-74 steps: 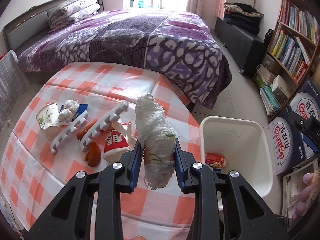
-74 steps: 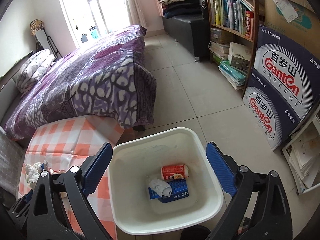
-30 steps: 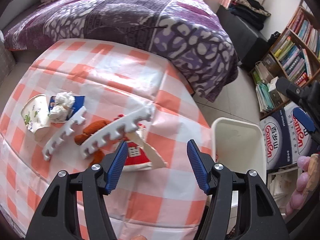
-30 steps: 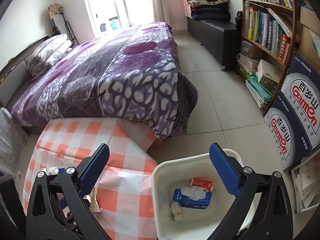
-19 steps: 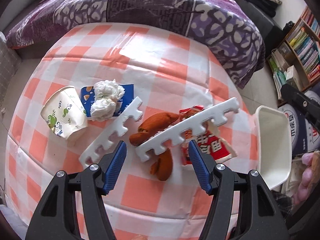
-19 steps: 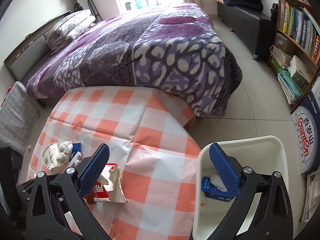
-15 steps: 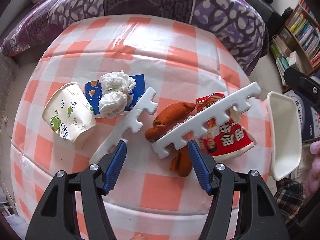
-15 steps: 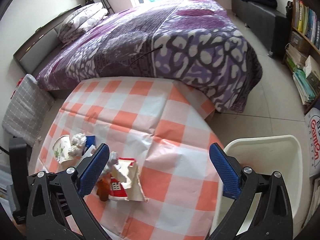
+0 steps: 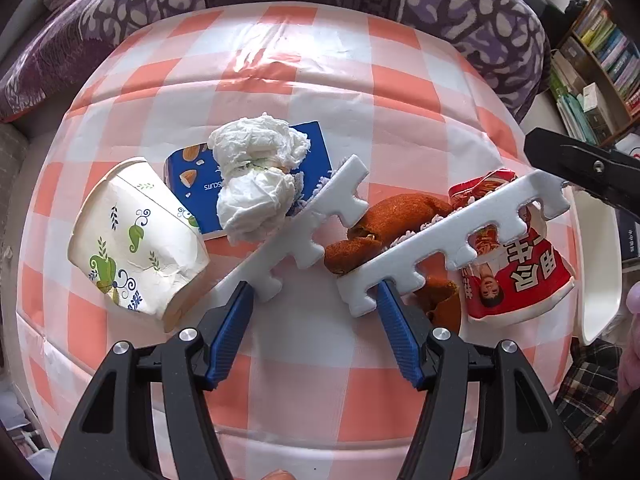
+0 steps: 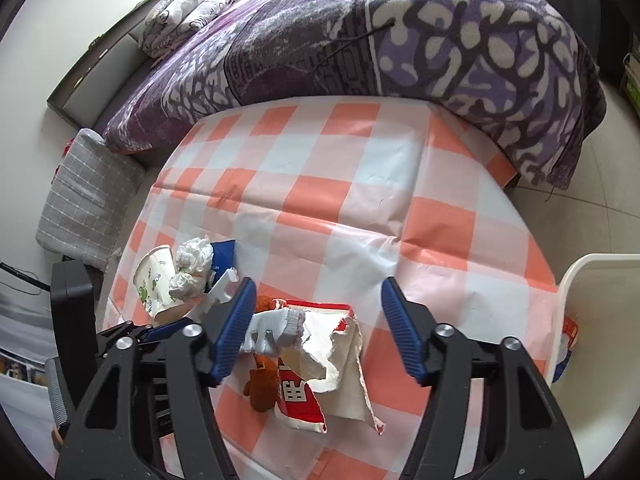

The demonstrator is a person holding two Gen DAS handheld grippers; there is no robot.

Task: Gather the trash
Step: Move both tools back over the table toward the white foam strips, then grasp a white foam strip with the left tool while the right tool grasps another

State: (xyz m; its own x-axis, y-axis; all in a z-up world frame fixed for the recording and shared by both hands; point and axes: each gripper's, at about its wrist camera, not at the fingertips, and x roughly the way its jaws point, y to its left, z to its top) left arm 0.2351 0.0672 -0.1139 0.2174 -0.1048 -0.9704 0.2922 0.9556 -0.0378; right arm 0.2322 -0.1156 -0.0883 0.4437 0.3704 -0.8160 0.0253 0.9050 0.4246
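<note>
On the orange-checked tablecloth (image 9: 320,364) lie a paper cup (image 9: 136,240), a crumpled tissue (image 9: 256,176) on a blue biscuit box (image 9: 316,148), two white toothed foam strips (image 9: 304,224) (image 9: 452,240), a brown scrap (image 9: 400,216) and a torn red noodle wrapper (image 9: 516,276). My left gripper (image 9: 314,292) hangs open just above the near ends of the two strips, holding nothing. My right gripper (image 10: 316,300) hovers over the wrapper (image 10: 320,360) and one strip (image 10: 268,328). Its jaws are closing and the pads press on nothing.
A white bin (image 10: 592,320) stands off the table's right edge. A bed with a purple cover (image 10: 400,40) runs behind the table, and a grey cushion (image 10: 88,192) lies at the left. A bookshelf (image 9: 600,60) and a person's plaid cloth (image 9: 588,384) are at the right.
The left gripper no longer holds the tissue roll. Both views swung from the bin to the table and dropped toward the trash. The right jaws have narrowed.
</note>
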